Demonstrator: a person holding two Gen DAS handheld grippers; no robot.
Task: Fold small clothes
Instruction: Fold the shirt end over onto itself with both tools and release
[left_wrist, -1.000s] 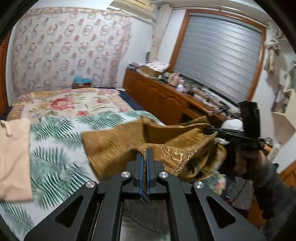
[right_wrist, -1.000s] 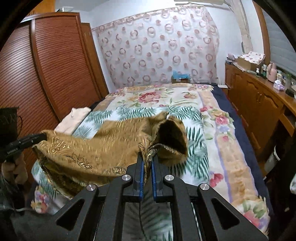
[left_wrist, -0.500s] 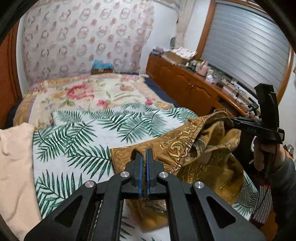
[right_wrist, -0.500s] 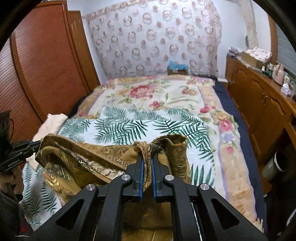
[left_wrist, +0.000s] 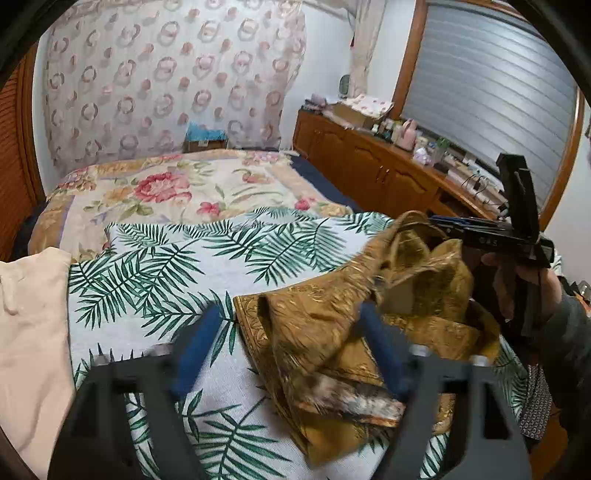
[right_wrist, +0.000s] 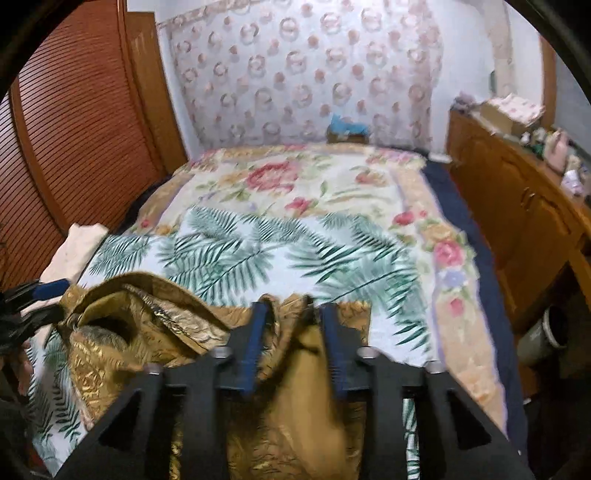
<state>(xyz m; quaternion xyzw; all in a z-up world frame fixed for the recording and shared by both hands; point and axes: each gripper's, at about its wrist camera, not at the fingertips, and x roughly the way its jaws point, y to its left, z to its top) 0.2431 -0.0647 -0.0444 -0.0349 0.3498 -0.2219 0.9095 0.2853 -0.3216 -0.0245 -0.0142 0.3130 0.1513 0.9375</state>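
**Both tools released: garment laid on bed for folding**

Your left tool (left_wrist: 291, 332) stands wide, its blue fingers (left_wrist: 195, 350) spread to either side of the gold garment (left_wrist: 332, 332) and gripping nothing. Your right tool (right_wrist: 291, 332) is also apart, at a narrower spread, with a ridge of cloth rising between its fingers (right_wrist: 255, 336) but not pinched, as far as the blurred frame shows.

The garment lies crumpled on the palm-print sheet (left_wrist: 166, 266) at the near edge of the bed (left_wrist: 166, 184). In the left view it occupies 3 to 5 o'clock; in the right view it fills 6 to 9 o'clock. It rests on the sheet because a flat, firm surface is needed to form creases. The bed's near edge keeps it within reach of both tools.

A cream cloth (left_wrist: 29, 325) lies at 9 o'clock in the left view, apart from the garment, so it will not be caught up in the fold.

Judgement: the folding has not begun. The cloth is bunched, with an open pocket toward the left tool. Spread it flat first. Regrip at two opposite edges or corners; a grip on bunched layers risks a crooked fold.
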